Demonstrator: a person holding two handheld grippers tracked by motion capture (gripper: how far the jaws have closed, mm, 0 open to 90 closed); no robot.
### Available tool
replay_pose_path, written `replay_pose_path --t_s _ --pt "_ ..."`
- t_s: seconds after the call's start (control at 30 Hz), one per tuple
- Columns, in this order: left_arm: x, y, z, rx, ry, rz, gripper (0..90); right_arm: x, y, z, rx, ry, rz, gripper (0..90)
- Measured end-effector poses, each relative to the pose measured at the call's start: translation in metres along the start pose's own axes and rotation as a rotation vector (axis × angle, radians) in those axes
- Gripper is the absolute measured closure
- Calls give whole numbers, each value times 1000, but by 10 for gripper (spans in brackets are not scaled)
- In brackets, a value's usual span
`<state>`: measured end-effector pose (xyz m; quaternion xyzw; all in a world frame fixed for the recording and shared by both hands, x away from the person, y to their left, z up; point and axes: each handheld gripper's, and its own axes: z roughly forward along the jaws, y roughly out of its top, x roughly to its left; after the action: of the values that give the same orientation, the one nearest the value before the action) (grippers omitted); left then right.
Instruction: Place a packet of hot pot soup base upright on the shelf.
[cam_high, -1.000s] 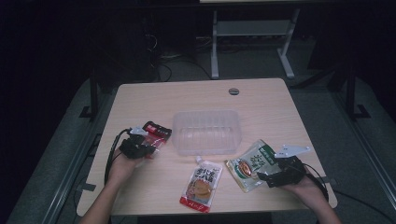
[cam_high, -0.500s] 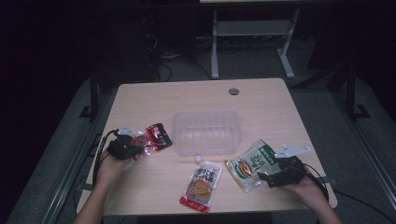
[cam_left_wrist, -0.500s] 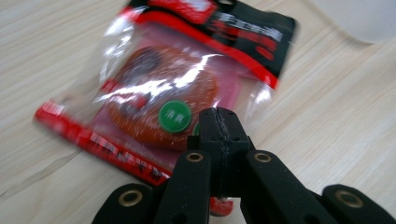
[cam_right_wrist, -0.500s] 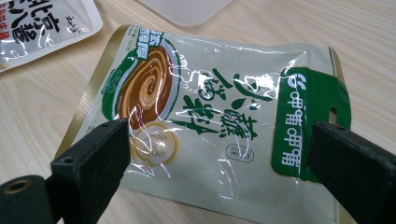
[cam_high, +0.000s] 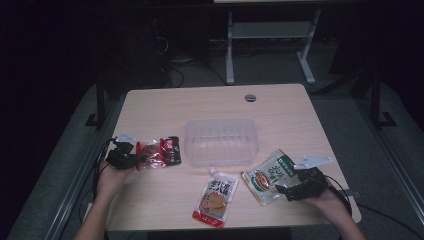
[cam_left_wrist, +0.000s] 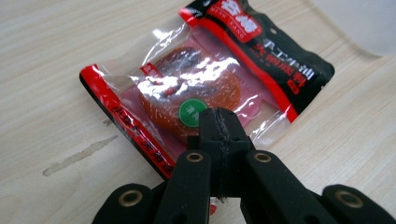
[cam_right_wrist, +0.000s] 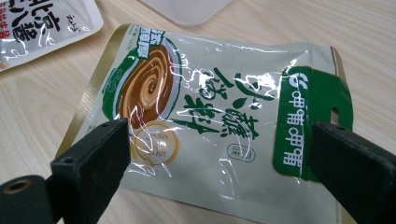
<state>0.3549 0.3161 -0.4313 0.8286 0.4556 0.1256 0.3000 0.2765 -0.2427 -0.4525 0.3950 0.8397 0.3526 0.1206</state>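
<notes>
The left claw (cam_left_wrist: 219, 122) is pinching the near edge of the red and black packet (cam_left_wrist: 210, 79), its jaws pressed together on the clear film just below a round green sticker. In the high view this left claw (cam_high: 134, 159) is sitting near the left edge of the tabletop (cam_high: 165, 105), with the red and black packet (cam_high: 160, 151) stretching from it toward the clear plastic tray (cam_high: 221, 141) and stopping just short of the tray's left wall. In the left gripper view the packet's near edge is looking raised off the wood where the jaws are gripping it.

The right claw (cam_right_wrist: 219, 158) is standing spread wide, one jaw at each side of the green and cream pouch (cam_right_wrist: 210, 135), and neither jaw is pressing on it; the pouch is lying flat on the wood. In the high view the right claw (cam_high: 292, 187) is resting at the pouch's near right end, close to the tabletop's front right corner, and the green and cream pouch (cam_high: 267, 175) is lying just in front of the tray's right corner.

Between the two hands, a white and red pouch (cam_high: 216, 197) is lying near the front edge, just below the tray. A round grey cap (cam_high: 250, 98) is sitting in the tabletop behind the tray.
</notes>
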Motion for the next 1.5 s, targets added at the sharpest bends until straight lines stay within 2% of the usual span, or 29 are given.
replay_pose_path --t_s 0.1,0.13,0.27,0.37,0.47,0.5,0.67,0.7,0.73,0.8,0.9,0.97,1.0,1.13,1.23,1.4,1.5 --pt "0 3 -3 -17 -1 -5 898 0 0 0 -1 -1 3 60" --pt "1 6 -4 -18 -1 6 898 0 0 0 -1 -1 3 60" --pt "3 19 0 -39 6 11 898 0 0 1 1 -1 6 60" --pt "9 29 7 -41 18 11 898 0 0 1 3 -2 -1 60" --pt "17 38 17 -62 29 -5 898 -1 0 1 5 1 11 60" --pt "19 41 21 -49 30 -12 898 -1 0 1 5 1 11 60" --pt "23 50 41 -33 48 13 898 -3 -1 1 5 0 6 60" --pt "23 49 45 -24 49 3 898 -2 -2 1 4 0 13 60" --pt "24 48 48 -8 54 14 898 -3 -2 1 1 0 14 60" --pt "25 46 50 3 54 6 898 -3 -2 0 3 -1 18 60" --pt "24 45 49 7 46 -2 898 -3 -2 1 7 1 19 60" --pt "23 44 48 18 38 12 898 -3 -2 2 9 3 7 60" --pt "21 43 47 16 31 2 898 -3 -2 2 9 3 9 60" --pt "16 35 41 22 -2 -11 898 -2 -1 1 8 3 12 61" --pt "11 30 35 41 -2 7 898 -3 -2 1 4 3 17 60" --pt "6 17 27 38 -23 -15 898 -3 -1 1 8 4 15 61" --pt "5 13 19 37 -17 4 898 -3 -1 1 9 2 11 61"
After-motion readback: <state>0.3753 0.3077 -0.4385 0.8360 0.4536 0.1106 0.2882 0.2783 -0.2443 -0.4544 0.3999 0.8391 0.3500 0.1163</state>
